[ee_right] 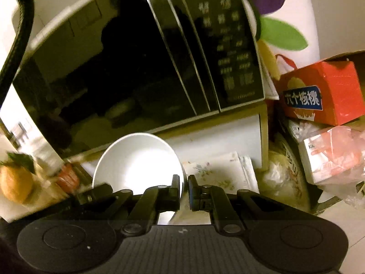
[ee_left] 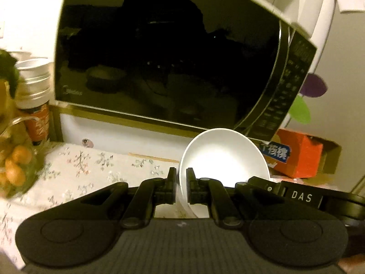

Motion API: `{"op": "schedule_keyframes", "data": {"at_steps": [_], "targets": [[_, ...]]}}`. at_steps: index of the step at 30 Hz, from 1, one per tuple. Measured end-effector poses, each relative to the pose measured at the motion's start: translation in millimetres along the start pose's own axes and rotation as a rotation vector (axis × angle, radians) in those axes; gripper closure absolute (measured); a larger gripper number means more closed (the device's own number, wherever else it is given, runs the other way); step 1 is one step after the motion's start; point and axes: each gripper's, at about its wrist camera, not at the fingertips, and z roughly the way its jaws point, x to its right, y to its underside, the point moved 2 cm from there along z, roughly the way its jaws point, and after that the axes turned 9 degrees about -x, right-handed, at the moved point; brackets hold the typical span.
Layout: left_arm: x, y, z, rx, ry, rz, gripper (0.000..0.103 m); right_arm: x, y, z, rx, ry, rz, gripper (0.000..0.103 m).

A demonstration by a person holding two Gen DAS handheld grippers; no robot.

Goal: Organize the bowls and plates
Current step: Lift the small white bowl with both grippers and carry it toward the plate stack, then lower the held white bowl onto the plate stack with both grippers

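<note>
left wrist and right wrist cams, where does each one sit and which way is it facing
Left wrist: sits on the left gripper, looking forward and down past its fingers at the white bowl and the microwave; the fingers clamp the bowl's left rim.
Right wrist: sits on the right gripper, same heading; its fingers clamp the bowl's right rim, red box at right.
Shared: the bowl, the microwave, the red box.
</note>
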Motion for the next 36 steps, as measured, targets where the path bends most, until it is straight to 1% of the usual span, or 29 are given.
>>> {"op": "schedule_keyframes", "data": {"at_steps": [2,6,9,12,15,17,20,22,26,28,30,33,36], "targets": [[-6,4,-11,-0.002,0.010,-0.016,0.096,-7,4,-11,-0.009,0.005,-0.020,0.097],[-12,15,-35,0.002,0.009,-0.018,0.096,-23,15,-30,-0.041,0.024,-0.079,0.097],[-18,28,-51,-0.025,0.019,-0.041,0.096,-29,28,-38,-0.076,0.040,-0.110,0.096],[-28,44,-67,-0.061,0.022,-0.077,0.096,-33,42,-46,-0.119,0.035,-0.110,0.096],[-38,62,-83,-0.100,0.019,-0.101,0.096,-41,57,-56,-0.180,0.024,-0.098,0.096],[-44,73,-94,-0.122,0.008,-0.097,0.096,-49,69,-66,-0.224,0.026,-0.096,0.094],[-52,87,-115,-0.156,-0.010,-0.082,0.096,-63,91,-79,-0.317,0.032,-0.092,0.092],[-57,94,-132,-0.167,-0.005,-0.073,0.096,-75,107,-89,-0.372,0.039,-0.110,0.092],[-56,104,-159,-0.173,-0.013,-0.028,0.096,-91,136,-112,-0.435,0.031,-0.119,0.090],[-52,109,-160,-0.178,-0.016,0.002,0.096,-94,150,-122,-0.450,0.026,-0.121,0.089],[-52,115,-153,-0.185,-0.021,0.017,0.096,-94,160,-123,-0.453,0.040,-0.117,0.089],[-58,128,-134,-0.239,-0.024,-0.001,0.096,-85,167,-111,-0.450,0.067,-0.080,0.089],[-66,139,-119,-0.293,-0.028,-0.006,0.096,-79,170,-104,-0.440,0.089,-0.076,0.089]]}}
